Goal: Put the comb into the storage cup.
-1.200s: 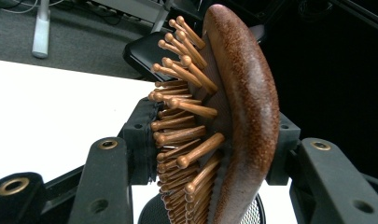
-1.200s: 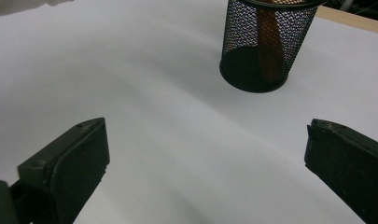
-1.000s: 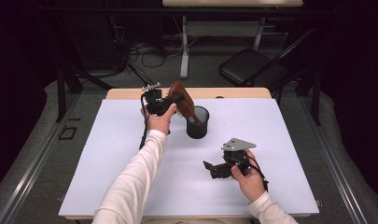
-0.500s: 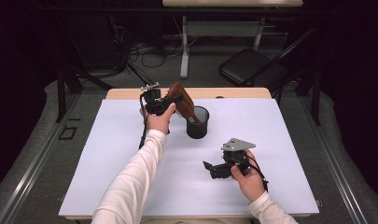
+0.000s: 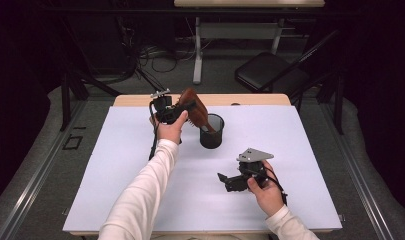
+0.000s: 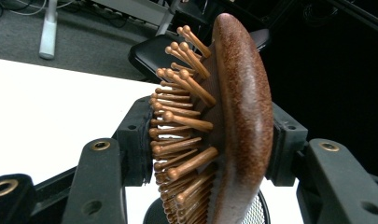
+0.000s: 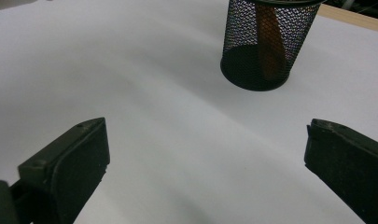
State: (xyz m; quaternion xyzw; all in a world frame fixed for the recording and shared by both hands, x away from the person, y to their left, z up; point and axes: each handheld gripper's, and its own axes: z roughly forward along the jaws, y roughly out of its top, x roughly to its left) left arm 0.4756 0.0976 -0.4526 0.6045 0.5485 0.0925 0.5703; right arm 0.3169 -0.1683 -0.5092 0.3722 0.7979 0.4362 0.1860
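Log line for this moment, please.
left gripper: jaws just opening, hairbrush between them | hairbrush: handle in mesh cup | right gripper: open, empty

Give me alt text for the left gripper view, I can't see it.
A brown wooden hairbrush with wooden pins stands between the left gripper jaws, whose pads sit against its pins and back. Below it is the rim of a black mesh cup, on a white table.

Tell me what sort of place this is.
Probably a lab or workshop set up for recording, not a home: a table with a plain white cover, loose cables on the grey carpet behind it, a folding chair, and dark surroundings.
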